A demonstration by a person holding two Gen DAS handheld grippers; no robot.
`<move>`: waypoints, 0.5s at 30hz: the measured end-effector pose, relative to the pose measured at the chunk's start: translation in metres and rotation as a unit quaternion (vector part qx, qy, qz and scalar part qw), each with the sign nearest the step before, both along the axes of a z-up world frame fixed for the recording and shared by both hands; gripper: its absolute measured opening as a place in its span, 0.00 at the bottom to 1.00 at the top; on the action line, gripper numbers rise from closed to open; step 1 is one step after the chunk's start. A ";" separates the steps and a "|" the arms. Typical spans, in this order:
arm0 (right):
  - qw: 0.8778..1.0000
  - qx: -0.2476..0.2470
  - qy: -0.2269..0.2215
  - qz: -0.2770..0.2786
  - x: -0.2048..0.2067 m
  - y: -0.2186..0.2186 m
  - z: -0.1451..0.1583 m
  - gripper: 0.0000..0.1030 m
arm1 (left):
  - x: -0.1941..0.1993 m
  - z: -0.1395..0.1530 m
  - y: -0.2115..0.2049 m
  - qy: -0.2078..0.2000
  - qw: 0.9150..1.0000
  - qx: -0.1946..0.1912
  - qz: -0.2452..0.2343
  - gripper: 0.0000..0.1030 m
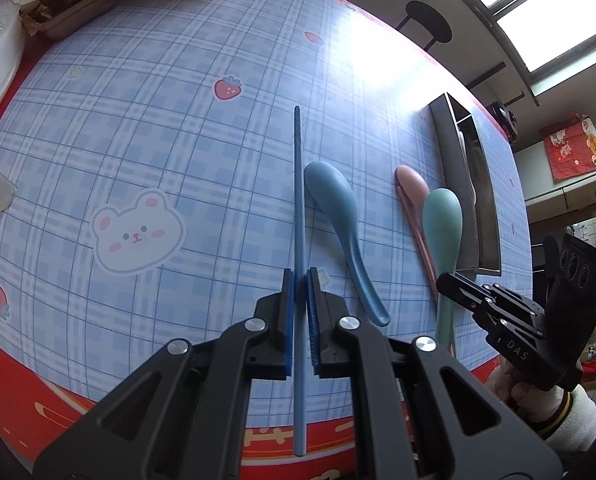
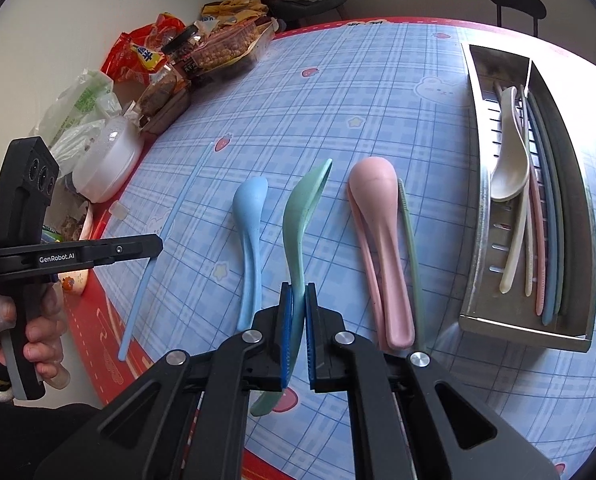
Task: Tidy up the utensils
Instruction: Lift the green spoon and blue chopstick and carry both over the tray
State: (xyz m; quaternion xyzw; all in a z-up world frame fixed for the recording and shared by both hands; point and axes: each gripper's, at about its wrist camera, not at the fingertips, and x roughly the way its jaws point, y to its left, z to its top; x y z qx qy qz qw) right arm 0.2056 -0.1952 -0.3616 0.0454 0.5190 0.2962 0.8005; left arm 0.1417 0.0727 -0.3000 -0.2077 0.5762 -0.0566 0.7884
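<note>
- Pinching a blue chopstick (image 1: 299, 216) in my left fingers (image 1: 300, 280), seen from the left wrist: the pads are closed narrow on its shaft, and it runs straight ahead over the tabletop (image 1: 138, 120).
- Just right of it lies the blue spoon (image 1: 338, 220), bowl down on the plaid cloth.
- Further right sit a pink spoon (image 1: 412, 184) and the green spoon (image 1: 444, 232), near the steel tray (image 1: 474, 200).
- My right gripper (image 1: 494, 312) reaches in from the right edge, at the green spoon's handle.
- From the right wrist, my right fingers (image 2: 298, 296) are closed narrow on the green spoon (image 2: 302, 216), which is tipped on its edge.
- The blue spoon (image 2: 250, 232) lies to its left; the pink spoon (image 2: 382, 240) to its right, with a green chopstick (image 2: 412, 256) just beside it.
- The tray (image 2: 578, 200) at right holds a white spoon (image 2: 510, 176) and several chopsticks (image 2: 546, 240) lying lengthwise.
- My left gripper (image 2: 78, 256) shows at left, with the blue chopstick (image 2: 146, 276) passing through it.
- Food packets (image 2: 202, 52) crowd the far corner.
</note>
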 end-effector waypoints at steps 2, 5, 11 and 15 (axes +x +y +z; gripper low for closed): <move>1.000 0.005 -0.002 -0.009 0.001 -0.006 0.002 0.06 | 0.004 0.003 -0.005 -0.005 1.000 -0.002 -0.004 0.10; 1.000 0.008 -0.004 -0.024 0.003 -0.014 0.003 0.06 | 0.007 0.008 -0.010 -0.009 1.000 -0.002 -0.013 0.10; 0.999 0.013 -0.016 -0.045 0.008 -0.030 0.011 0.06 | 0.019 0.014 -0.024 -0.013 1.000 -0.010 -0.026 0.10; 0.997 0.020 -0.030 -0.069 0.017 -0.049 0.018 0.06 | 0.034 0.017 -0.041 -0.011 0.999 -0.019 -0.038 0.10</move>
